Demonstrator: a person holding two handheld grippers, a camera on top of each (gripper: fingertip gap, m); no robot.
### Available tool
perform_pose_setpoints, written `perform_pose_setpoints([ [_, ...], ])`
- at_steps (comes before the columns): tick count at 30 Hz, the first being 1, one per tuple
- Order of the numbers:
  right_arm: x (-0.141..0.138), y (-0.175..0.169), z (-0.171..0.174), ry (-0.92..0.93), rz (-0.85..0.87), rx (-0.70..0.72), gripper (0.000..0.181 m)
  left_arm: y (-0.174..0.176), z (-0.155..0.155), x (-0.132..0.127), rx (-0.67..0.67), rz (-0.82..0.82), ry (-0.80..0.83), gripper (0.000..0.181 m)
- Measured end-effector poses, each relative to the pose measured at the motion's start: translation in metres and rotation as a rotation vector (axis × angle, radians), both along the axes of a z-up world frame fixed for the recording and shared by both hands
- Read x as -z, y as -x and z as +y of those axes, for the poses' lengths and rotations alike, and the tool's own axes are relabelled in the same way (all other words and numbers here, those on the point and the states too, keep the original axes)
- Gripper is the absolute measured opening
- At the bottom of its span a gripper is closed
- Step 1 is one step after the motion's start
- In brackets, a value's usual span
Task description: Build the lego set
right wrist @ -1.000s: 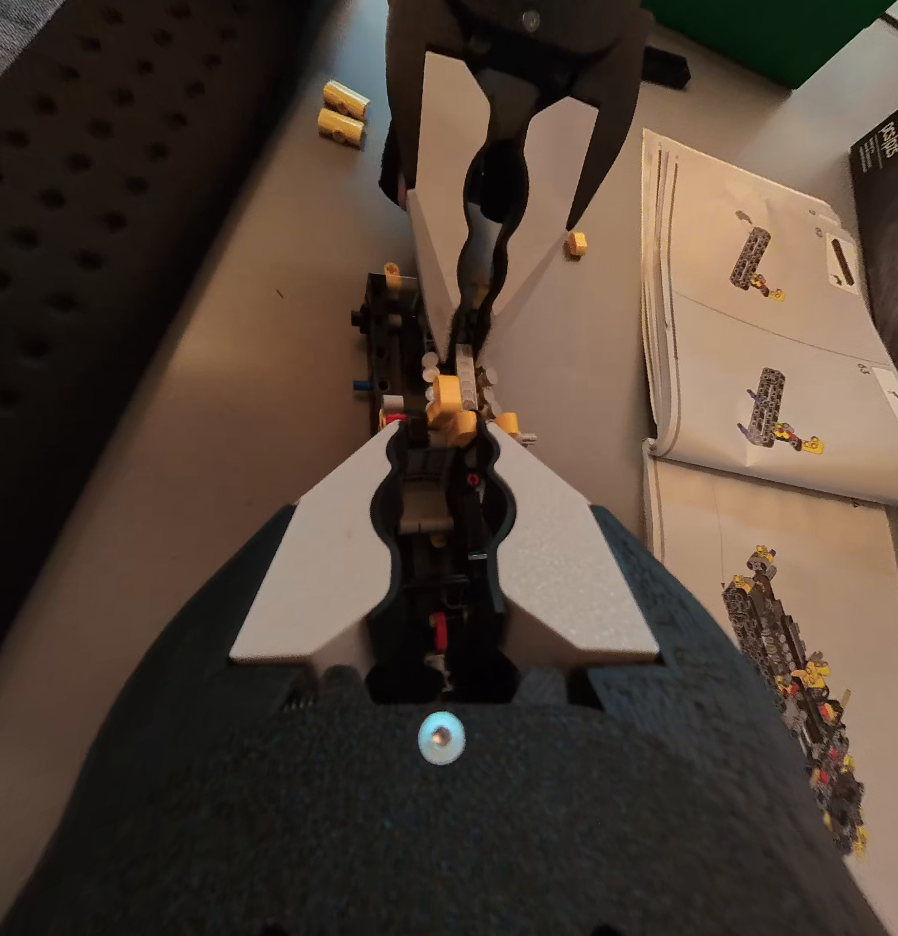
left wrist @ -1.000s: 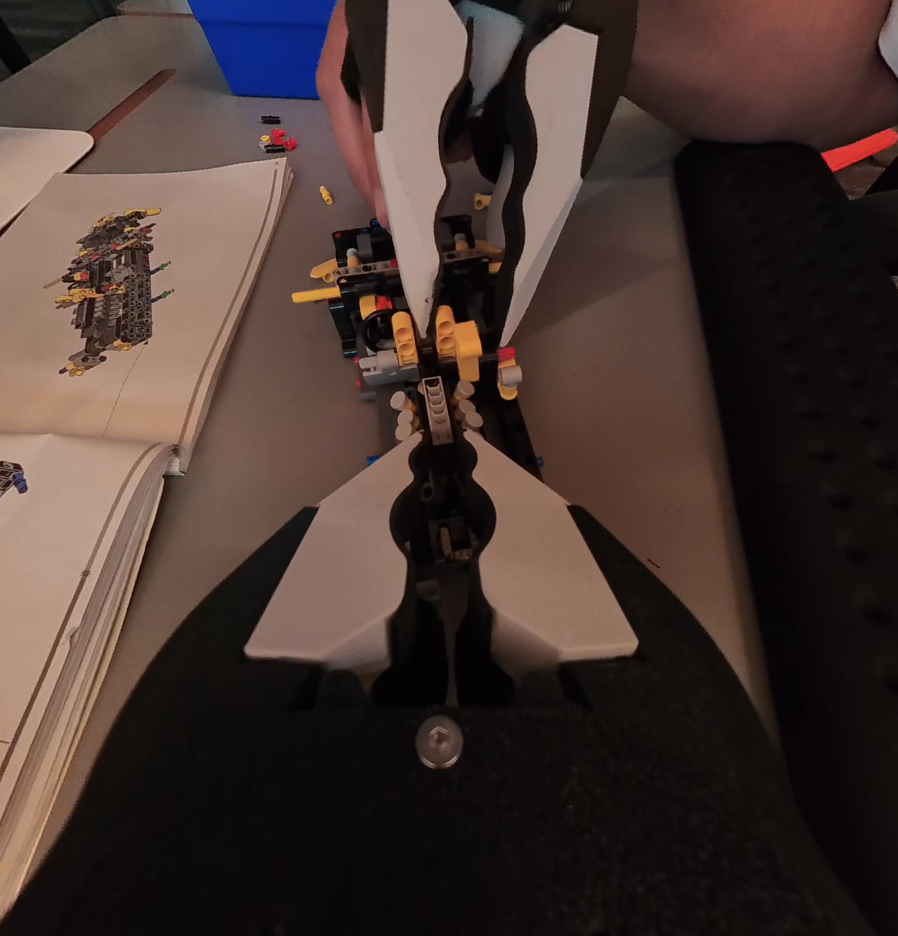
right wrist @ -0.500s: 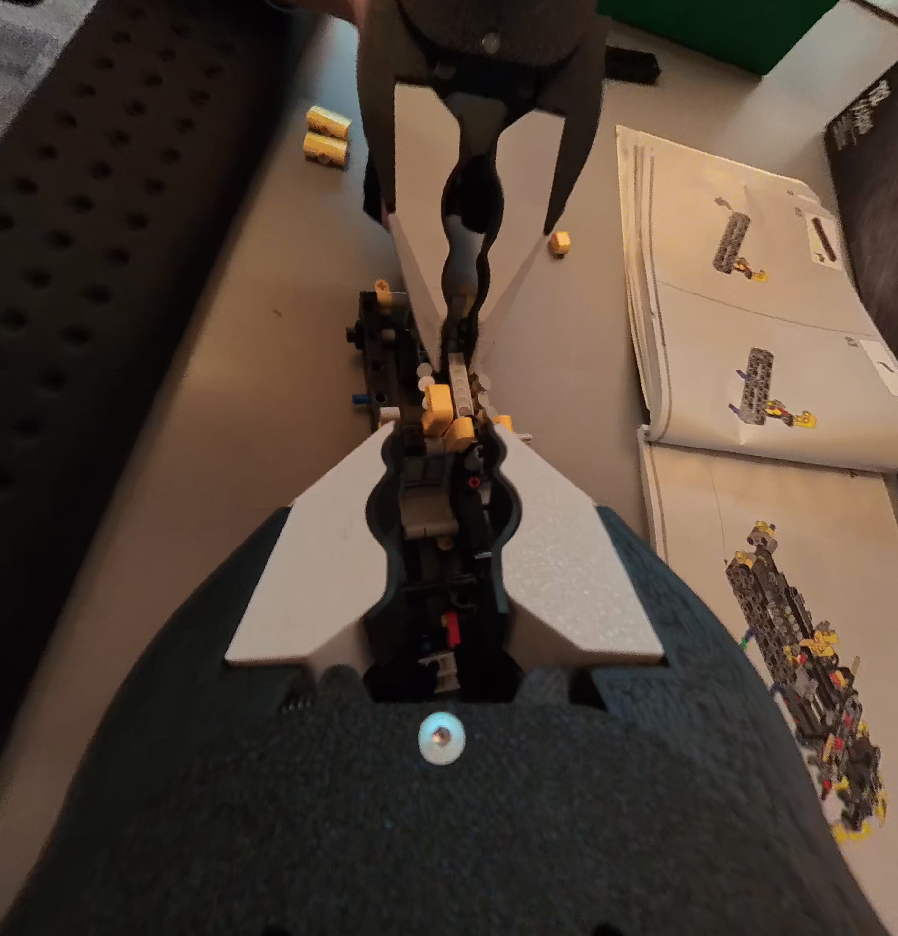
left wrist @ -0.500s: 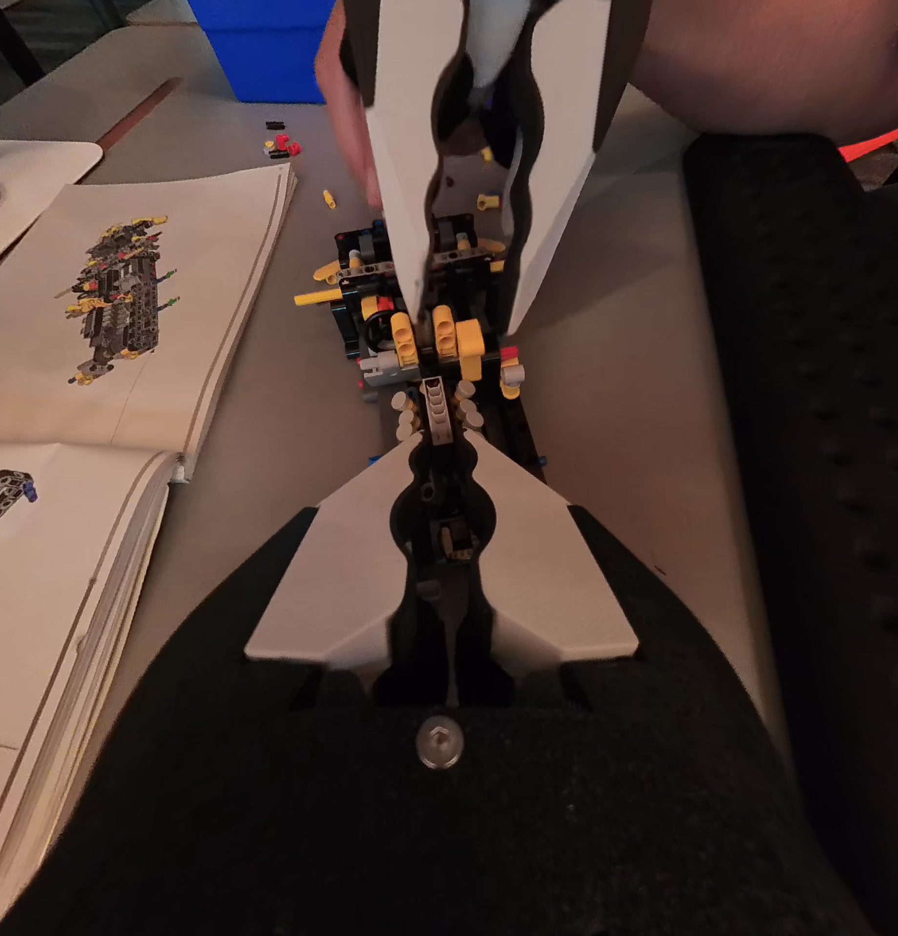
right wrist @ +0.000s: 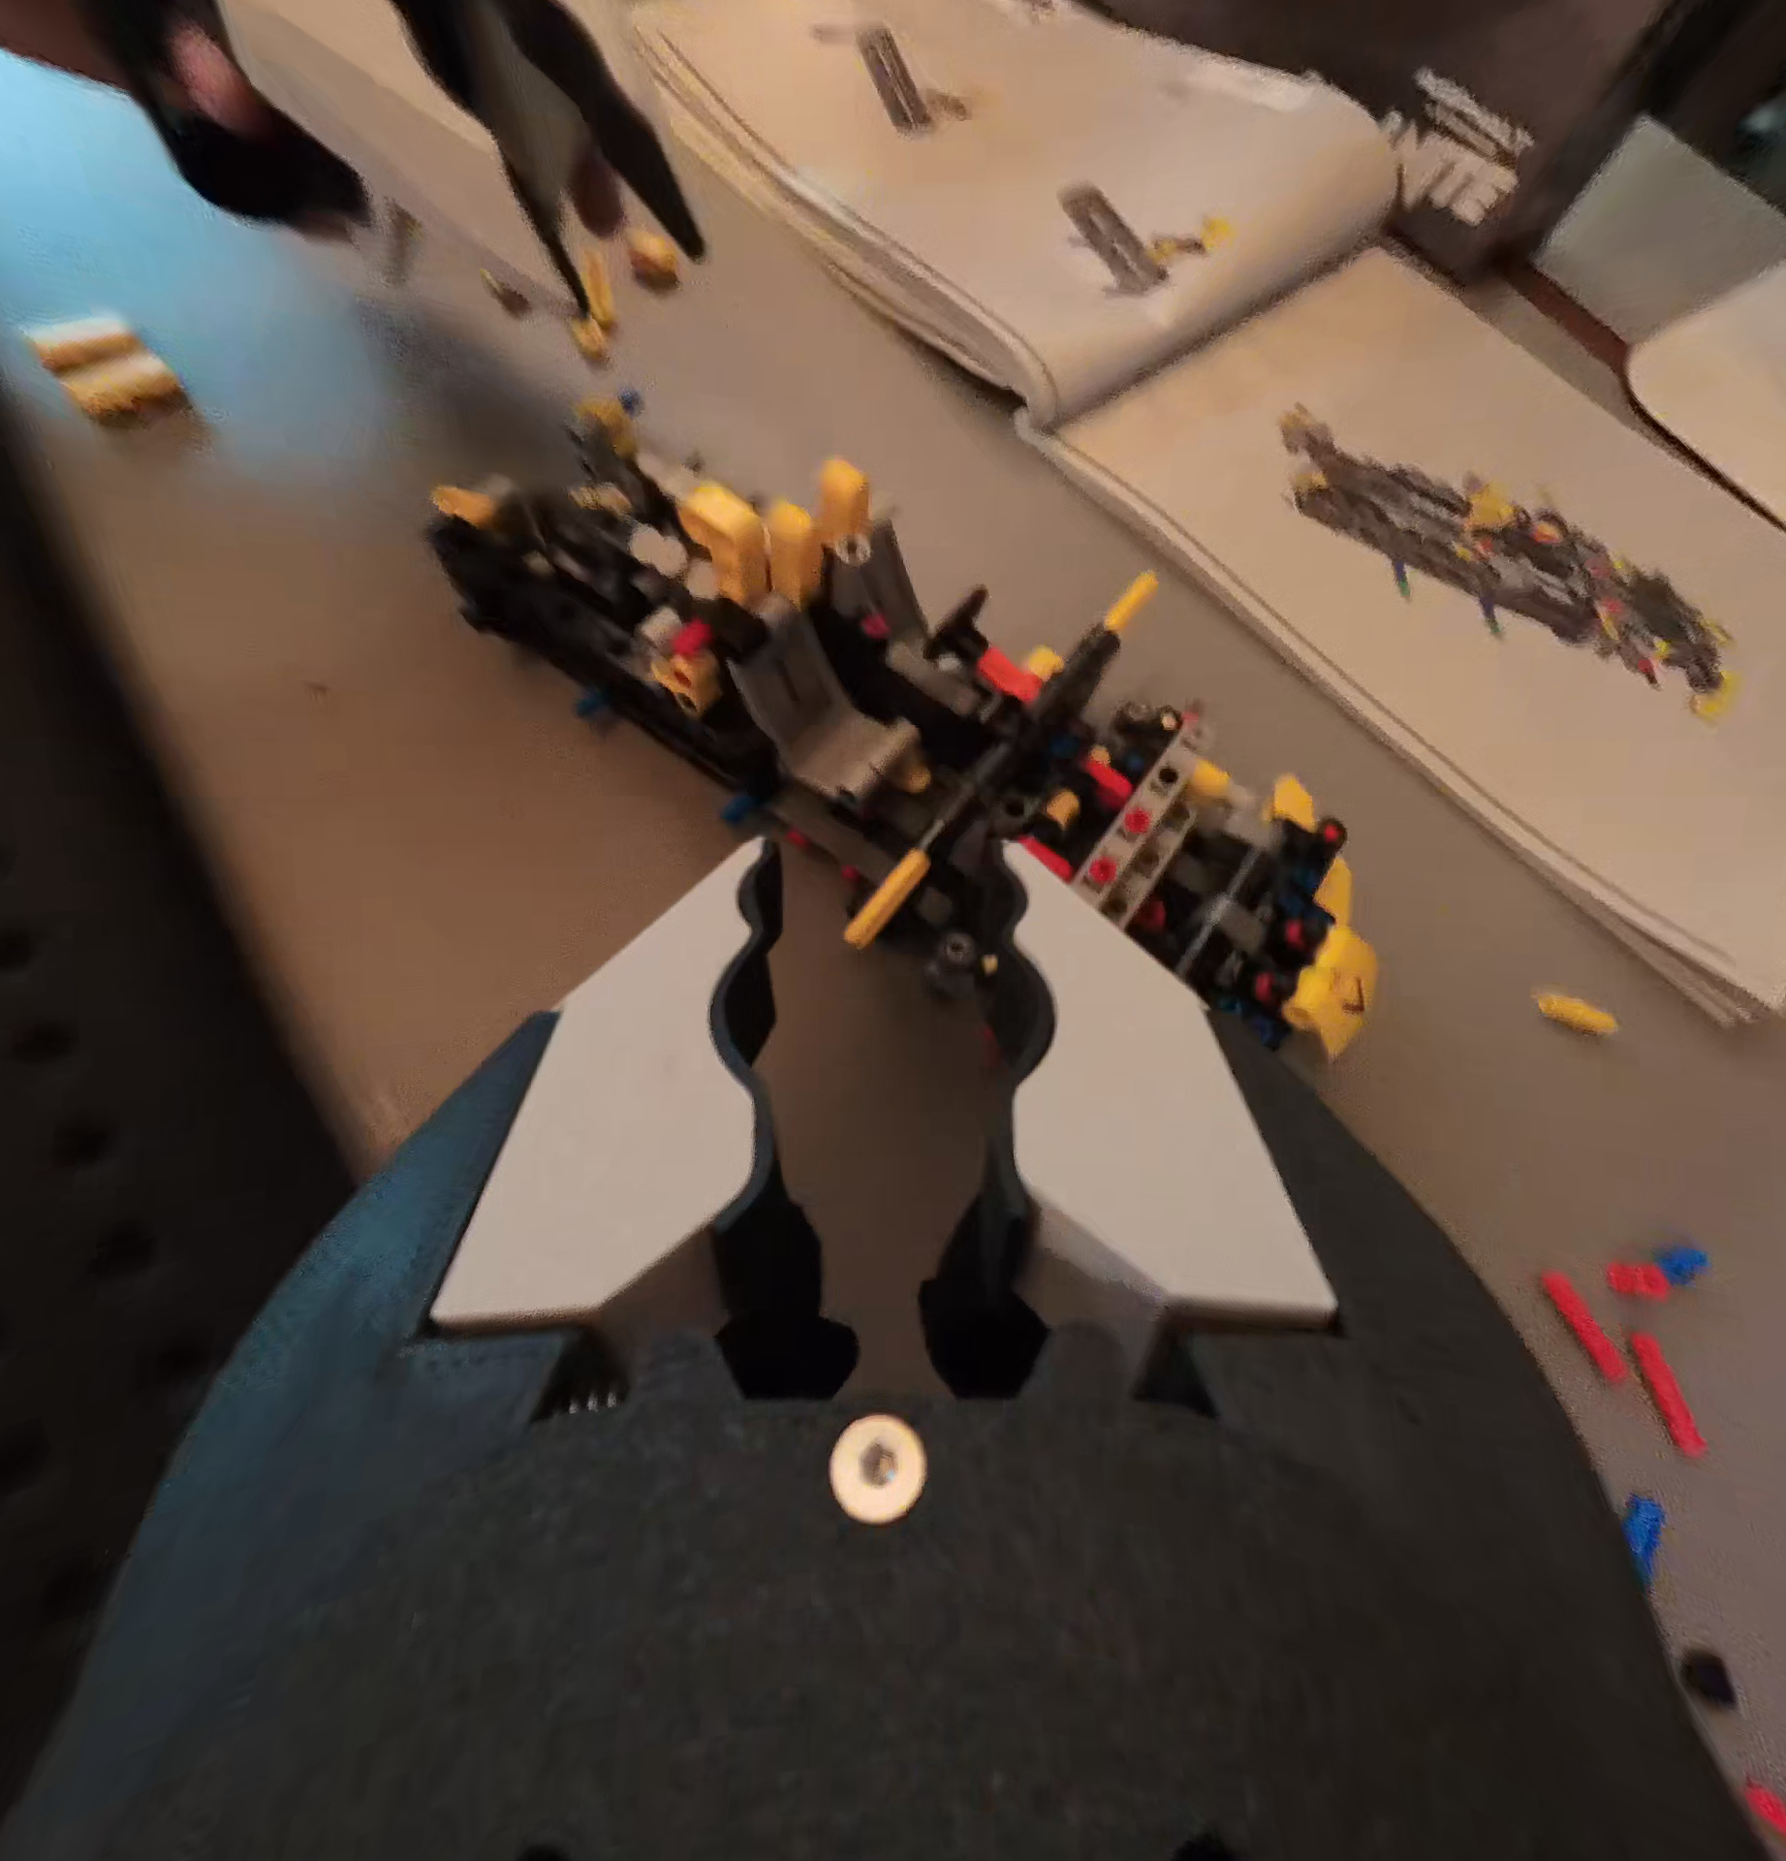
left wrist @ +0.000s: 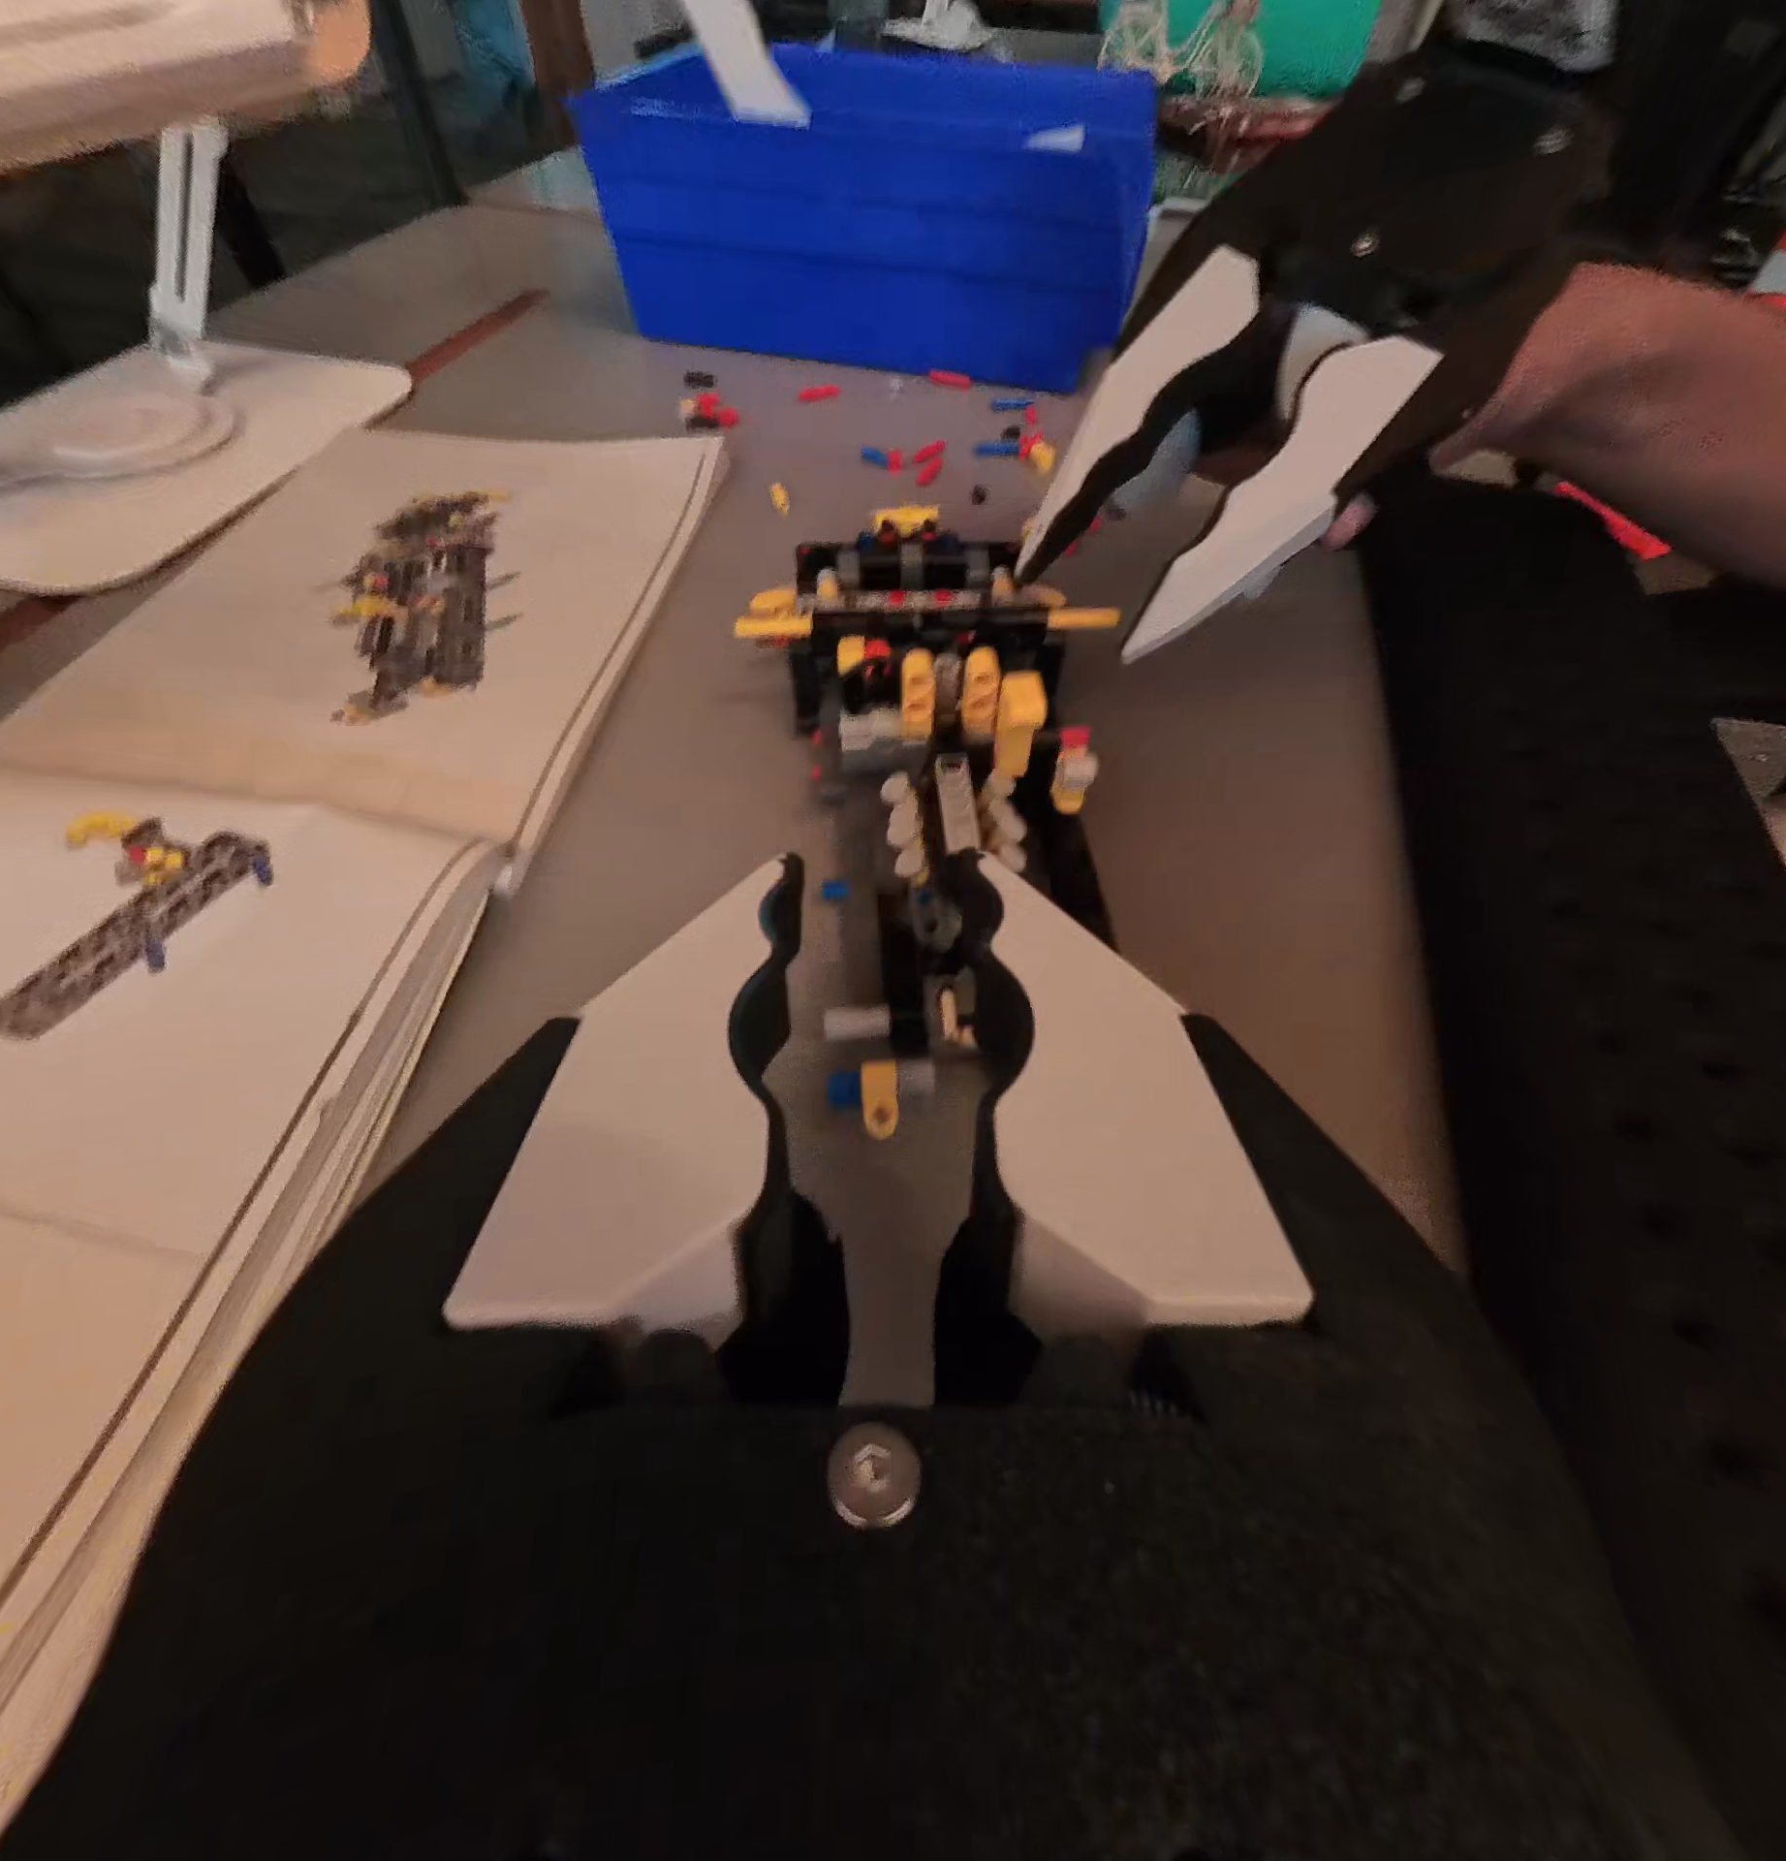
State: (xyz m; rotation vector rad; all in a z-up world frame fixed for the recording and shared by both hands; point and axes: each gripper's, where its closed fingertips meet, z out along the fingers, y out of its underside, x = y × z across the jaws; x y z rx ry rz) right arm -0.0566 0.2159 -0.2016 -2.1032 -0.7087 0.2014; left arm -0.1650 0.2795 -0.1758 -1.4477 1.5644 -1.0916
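Observation:
The long black, yellow and grey lego model [left wrist: 929, 695] lies on the grey table [left wrist: 1241, 856]. My left gripper [left wrist: 883, 876] is open; the model's near end lies loose between its fingers, closer to the right one. My right gripper [left wrist: 1075, 609] shows at the upper right, open, its tips beside the model's far end. In the right wrist view the model [right wrist: 848, 695] lies slanted across the table. My right gripper [right wrist: 886, 856] is open and empty there, with a yellow axle of the model just at its tips. The left gripper [right wrist: 576, 201] is a blur at the top left.
An open instruction booklet [left wrist: 214, 1007] lies left of the model; it also shows in the right wrist view [right wrist: 1472, 725]. A blue bin [left wrist: 868, 222] stands at the back, with loose small pieces [left wrist: 919, 453] before it. A black perforated mat [left wrist: 1623, 1007] borders the table. Red and blue pins [right wrist: 1623, 1339] lie right. About 12 centimetres separates my left fingertips from my right.
Both grippers have opened and let go of the model. Both have pulled back from it. The right gripper has swung off to the side of the model's far end.

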Motion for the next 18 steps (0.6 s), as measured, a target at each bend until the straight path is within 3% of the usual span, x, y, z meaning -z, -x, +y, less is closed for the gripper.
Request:
perform_pose_setpoints([
  [3,0.008,-0.012,0.005,-0.044,-0.057,0.108,0.036,0.006,-0.004,0.002,0.0,0.021,0.039,0.042],
  [5,0.008,-0.008,0.007,-0.027,0.033,0.127,0.031,0.008,-0.011,0.001,0.0,0.012,0.024,0.046],
  [8,0.003,-0.007,0.012,-0.02,0.177,0.164,0.025,0.013,-0.004,0.019,-0.092,0.111,-0.118,0.068],
  [11,0.007,-0.01,0.013,-0.022,0.175,0.174,0.022,0.012,-0.011,0.023,-0.105,0.122,-0.123,0.071],
  [15,0.005,-0.011,0.011,-0.071,0.109,0.171,0.008,0.011,-0.008,0.009,-0.159,0.072,-0.05,0.073],
  [18,0.005,-0.014,0.008,-0.072,0.099,0.193,0.008,0.014,-0.005,-0.022,-0.227,-0.107,0.011,0.072],
])
